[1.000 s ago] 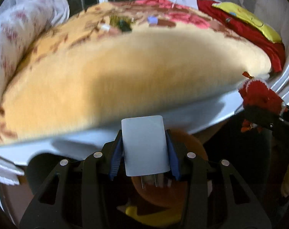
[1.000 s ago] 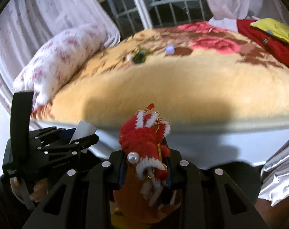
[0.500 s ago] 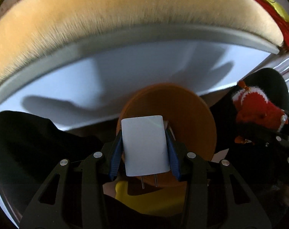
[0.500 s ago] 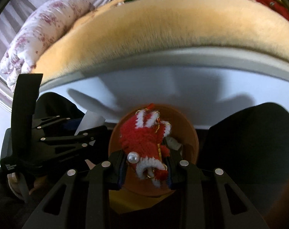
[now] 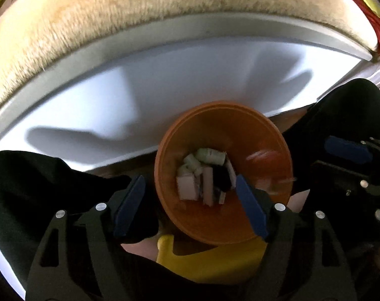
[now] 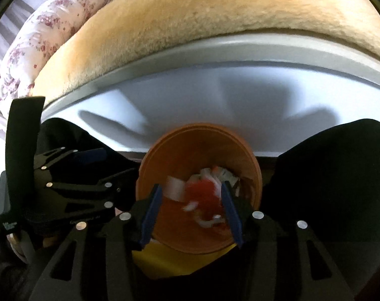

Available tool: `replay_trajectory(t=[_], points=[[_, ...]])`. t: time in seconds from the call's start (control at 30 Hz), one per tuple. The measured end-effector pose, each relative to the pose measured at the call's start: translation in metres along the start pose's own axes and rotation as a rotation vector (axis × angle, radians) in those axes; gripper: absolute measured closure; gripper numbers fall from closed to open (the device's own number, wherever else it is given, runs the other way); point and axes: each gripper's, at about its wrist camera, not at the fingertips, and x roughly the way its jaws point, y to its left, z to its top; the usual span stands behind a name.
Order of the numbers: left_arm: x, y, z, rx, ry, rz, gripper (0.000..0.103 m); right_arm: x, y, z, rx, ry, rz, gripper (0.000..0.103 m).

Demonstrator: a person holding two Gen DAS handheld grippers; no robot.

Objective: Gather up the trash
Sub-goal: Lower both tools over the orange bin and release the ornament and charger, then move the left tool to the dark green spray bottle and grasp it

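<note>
We hold our left gripper (image 5: 190, 203) and right gripper (image 6: 191, 210) released, empty, above the orange bin (image 5: 240, 123) holding scraps (image 5: 205, 175).

Black fingers (image 5: 252, 210), blue pads, silver screws

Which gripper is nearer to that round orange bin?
Hard to separate. The left gripper and the right gripper both hang open over the orange bin, side by side.

Tan fleece blanket (image 6: 215, 20) on the bed; floral pillow (image 6: 47, 42) (left).
</note>
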Motion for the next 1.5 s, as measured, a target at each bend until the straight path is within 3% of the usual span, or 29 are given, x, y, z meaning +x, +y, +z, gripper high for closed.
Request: replay_trajectory(t=[0.2,0.4,0.53,0.67,0.8,0.97,1.07,1.2,1.33,1.5], points=[[-0.019,0.009,0.0,-0.025,-0.041,-0.039,0.029,-0.029,0.001,-0.001,-0.028,-0.076,-0.006,0.053],[-0.083,0.02,0.003,-0.016,-0.24,-0.085,0.029,-0.059,-0.003,0.014,-0.043,-0.174,0.003,0.052],[-0.122,0.029,0.036,-0.034,-0.369,-0.072,0.023,-0.064,-0.008,0.023,0.007,-0.214,0.035,0.052],[-0.136,0.035,0.092,-0.057,-0.422,-0.059,0.023,-0.063,-0.005,0.029,0.017,-0.252,0.052,0.052],[-0.132,0.043,0.155,-0.062,-0.42,-0.067,0.023,-0.06,0.003,0.031,0.007,-0.268,0.085,0.052],[-0.109,0.047,0.241,-0.125,-0.354,-0.068,0.023,-0.058,0.002,0.032,0.001,-0.273,0.103,0.052],[-0.092,0.053,0.272,-0.15,-0.313,-0.047,0.023,-0.058,-0.005,0.032,0.023,-0.28,0.117,0.048],[-0.068,0.065,0.299,-0.174,-0.251,-0.005,0.023,-0.055,-0.017,0.032,0.063,-0.279,0.134,0.048],[-0.052,0.072,0.316,-0.172,-0.202,-0.027,0.023,-0.049,-0.027,0.03,0.095,-0.263,0.143,0.048],[-0.043,0.07,0.327,-0.15,-0.182,0.027,0.023,-0.044,-0.033,0.028,0.119,-0.25,0.155,0.048]])
